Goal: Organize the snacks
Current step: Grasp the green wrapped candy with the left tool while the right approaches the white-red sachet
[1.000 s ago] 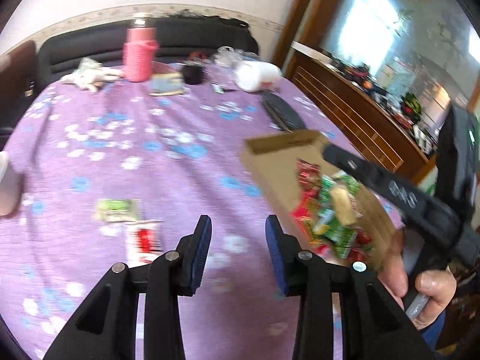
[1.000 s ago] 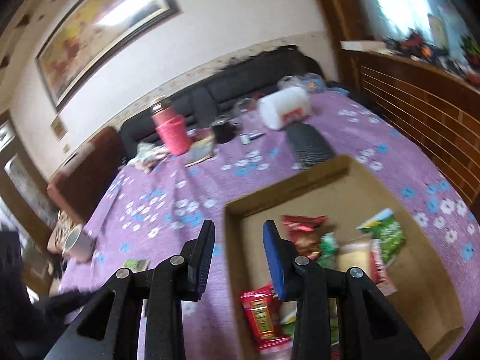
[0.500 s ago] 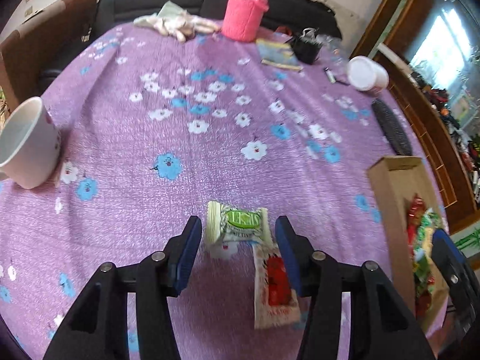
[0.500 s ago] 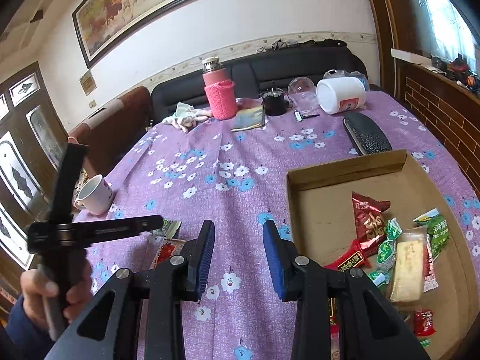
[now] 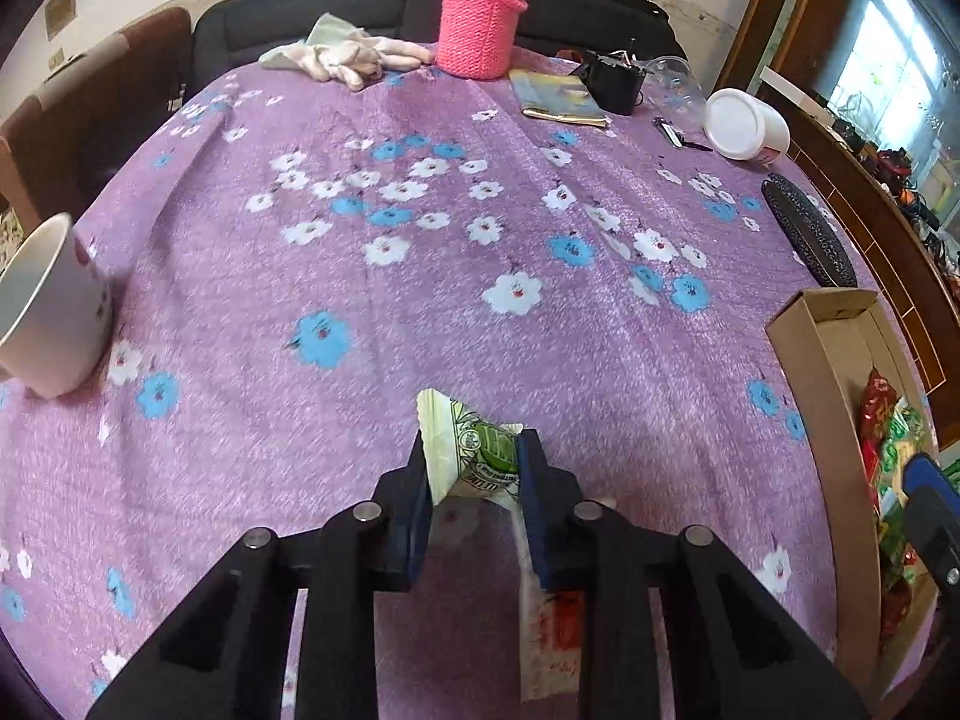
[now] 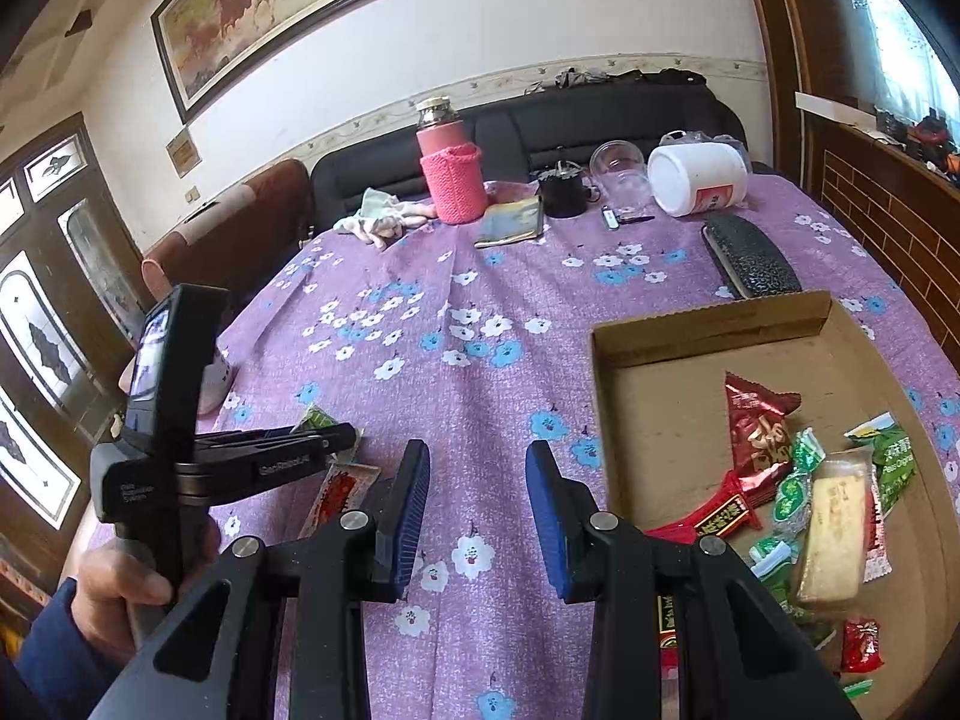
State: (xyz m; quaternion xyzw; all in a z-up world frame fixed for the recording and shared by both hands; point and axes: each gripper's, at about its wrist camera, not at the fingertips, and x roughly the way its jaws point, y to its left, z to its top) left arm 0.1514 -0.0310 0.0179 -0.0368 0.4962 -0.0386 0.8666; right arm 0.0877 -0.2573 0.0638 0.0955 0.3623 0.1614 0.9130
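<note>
A green snack packet (image 5: 447, 420) lies on the purple flowered tablecloth, crumpled between the blue pads of my left gripper (image 5: 474, 450), whose jaws are closing on it. A red-and-white packet (image 5: 552, 636) lies just under the right finger. From the right wrist view the left gripper (image 6: 336, 435) meets the green packet (image 6: 315, 420) beside the red-and-white packet (image 6: 339, 492). My right gripper (image 6: 477, 456) hangs open over bare cloth, left of the cardboard box (image 6: 708, 330). Several snacks, such as a red packet (image 6: 756, 426), lie in the box.
A white mug (image 5: 48, 312) stands at the left edge. At the back are a pink flask (image 5: 480, 18), a cloth (image 5: 342, 57), a white tub (image 5: 747, 129) and a black case (image 5: 807, 234). A person's hand (image 6: 120, 582) holds the left gripper's handle.
The left gripper left the box, came down over the two loose packets, straddled the green one and closed on it. The right gripper shifted from above the box to its left side.
</note>
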